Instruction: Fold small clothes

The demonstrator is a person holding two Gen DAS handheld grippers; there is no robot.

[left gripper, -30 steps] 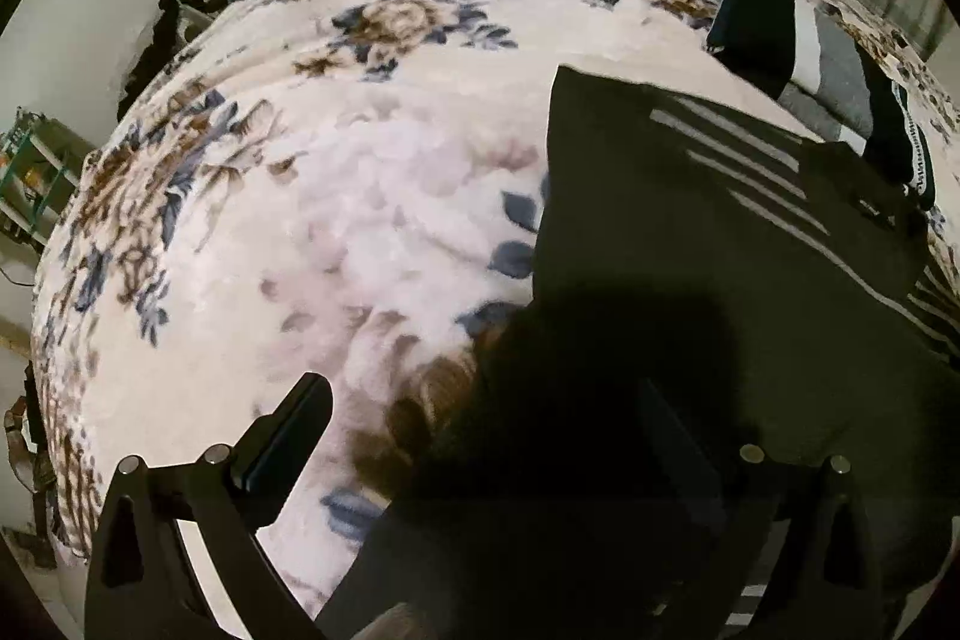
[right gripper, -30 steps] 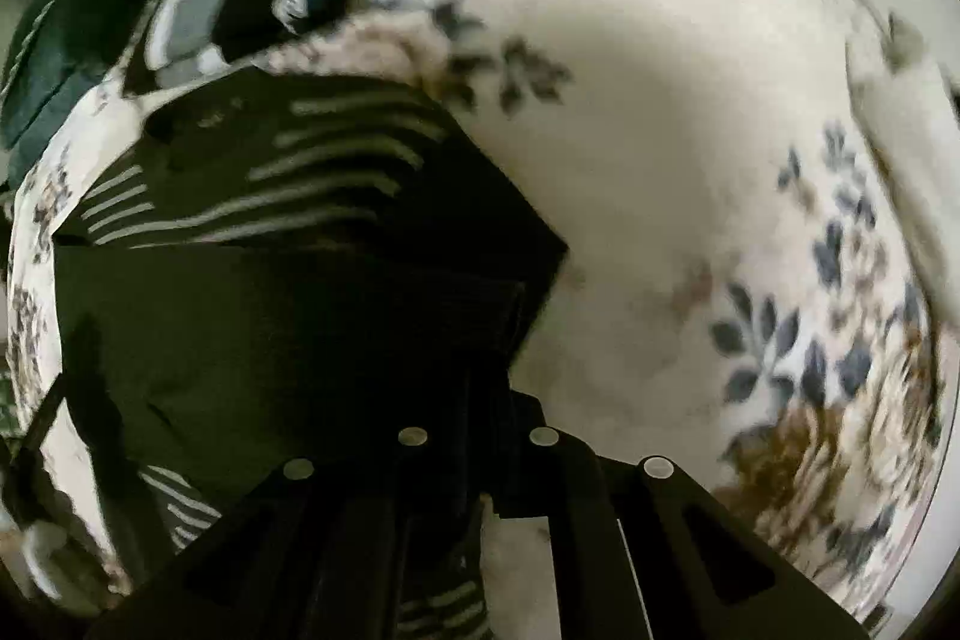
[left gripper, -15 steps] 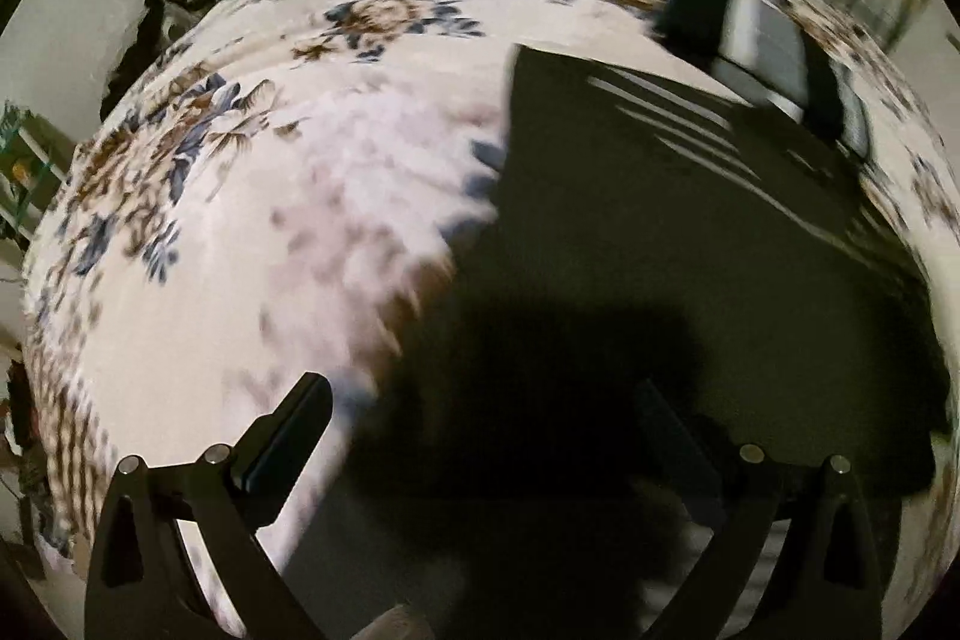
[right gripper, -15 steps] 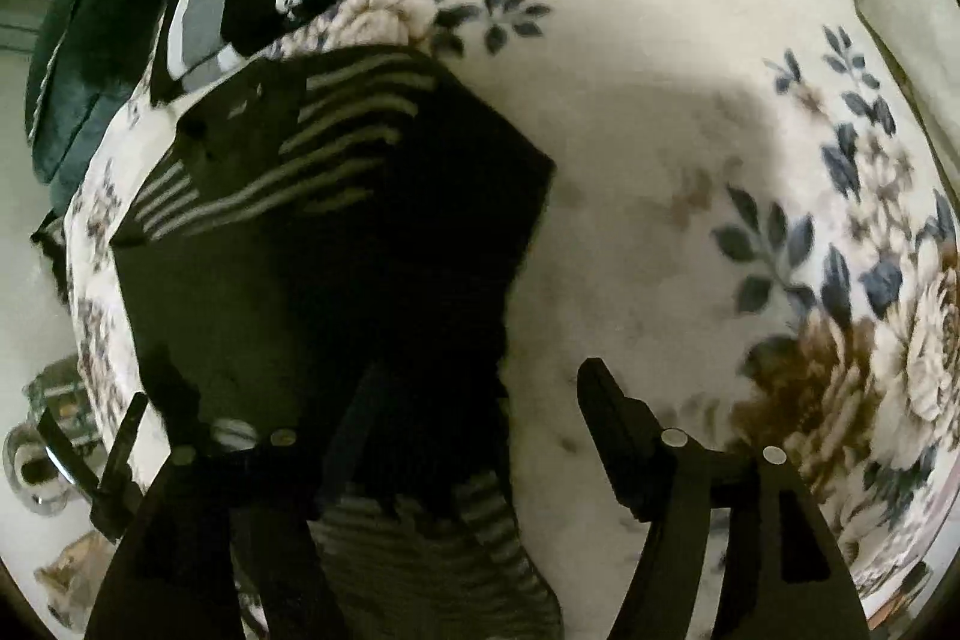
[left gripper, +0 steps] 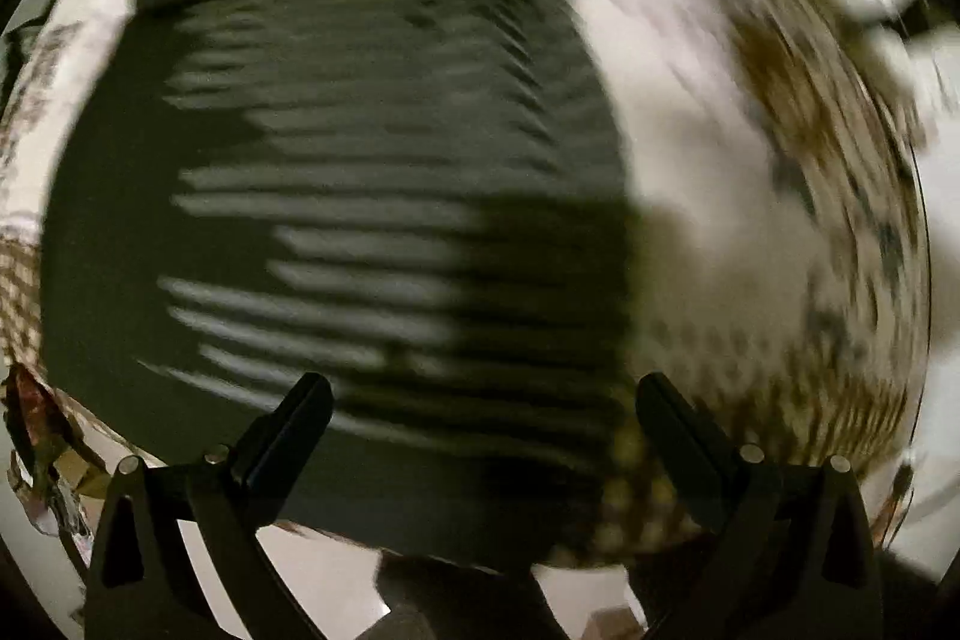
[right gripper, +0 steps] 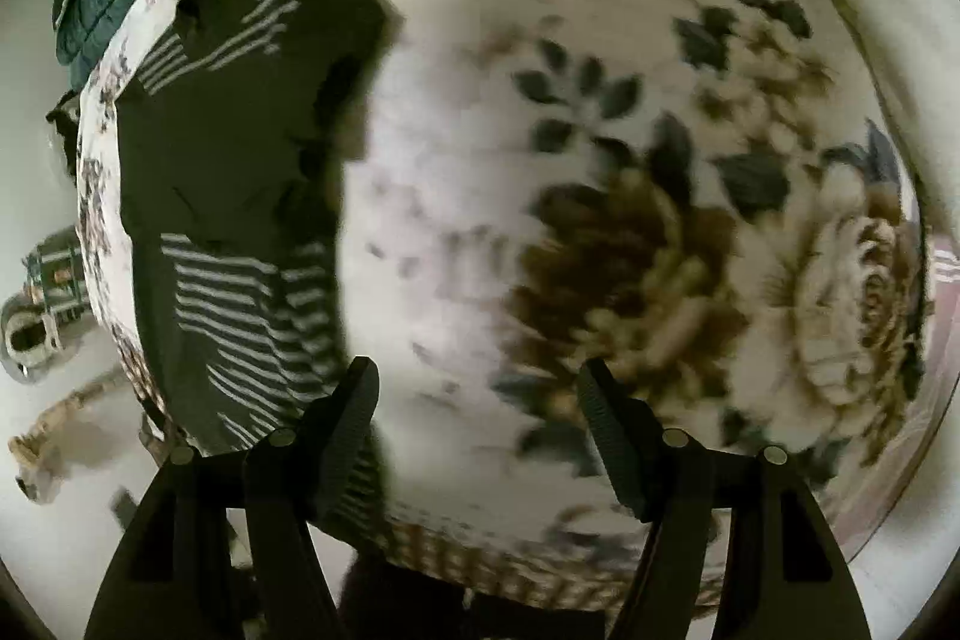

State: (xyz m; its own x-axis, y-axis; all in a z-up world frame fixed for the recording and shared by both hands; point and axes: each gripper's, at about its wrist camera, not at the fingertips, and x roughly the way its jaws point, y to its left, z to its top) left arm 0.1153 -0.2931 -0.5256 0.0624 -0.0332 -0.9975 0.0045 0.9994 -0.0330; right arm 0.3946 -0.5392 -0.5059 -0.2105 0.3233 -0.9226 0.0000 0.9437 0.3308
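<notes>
The fingers of the left gripper are spread wide and hold nothing; those of the right gripper likewise gape empty. The dark folded garment with pale stripes lies flat on the cream floral plush bed blanket. It sits straight ahead of the left gripper, its stripes running crosswise to the fingers. From the right gripper it lies off to the left, long axis running away, so the left hand is nearer. No writing can be read.
</notes>
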